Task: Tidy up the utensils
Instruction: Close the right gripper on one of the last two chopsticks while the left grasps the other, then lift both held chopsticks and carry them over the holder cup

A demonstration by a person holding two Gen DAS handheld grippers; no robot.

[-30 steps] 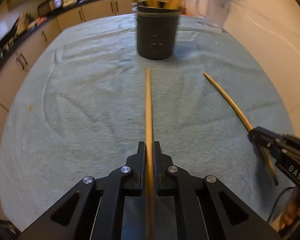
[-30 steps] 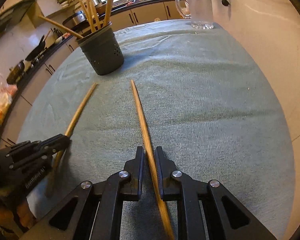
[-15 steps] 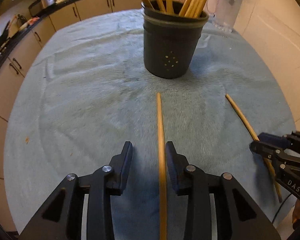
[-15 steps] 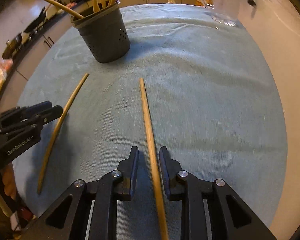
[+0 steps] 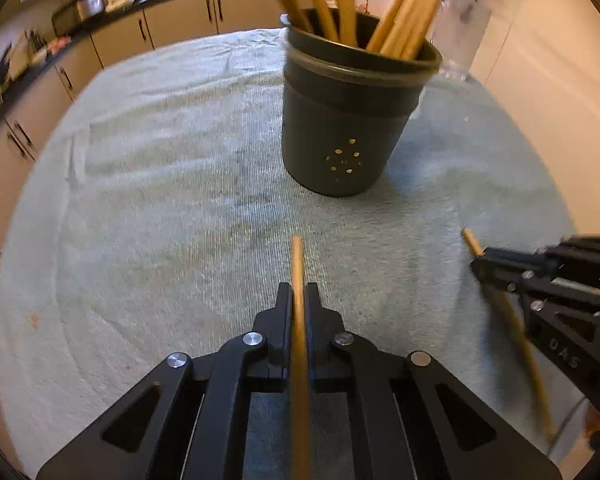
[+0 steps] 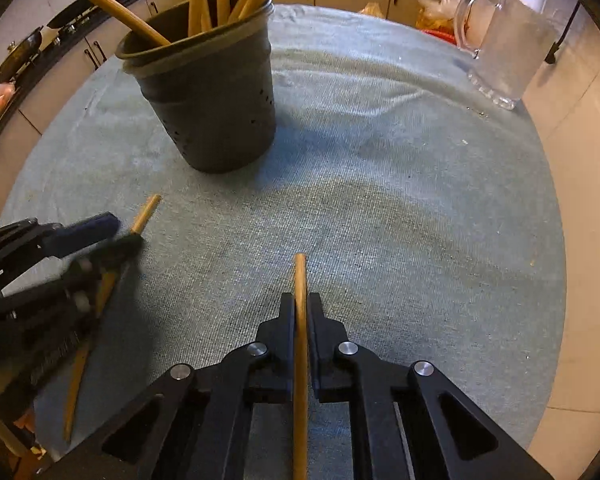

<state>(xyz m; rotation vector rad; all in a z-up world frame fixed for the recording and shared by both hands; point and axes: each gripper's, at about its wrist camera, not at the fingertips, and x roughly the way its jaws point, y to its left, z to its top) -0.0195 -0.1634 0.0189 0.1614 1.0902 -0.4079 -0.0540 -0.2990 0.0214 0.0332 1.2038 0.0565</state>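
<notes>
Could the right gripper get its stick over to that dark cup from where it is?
Probably yes. The right gripper, shut on a stick, faces bare cloth up to the cup. The sticks already crowding the cup could hinder dropping it in.

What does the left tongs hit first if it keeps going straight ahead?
Probably the dark utensil holder: it stands just right of dead ahead of the left tongs, which clamp a wooden stick. Depth unclear; it might pass left.
</notes>
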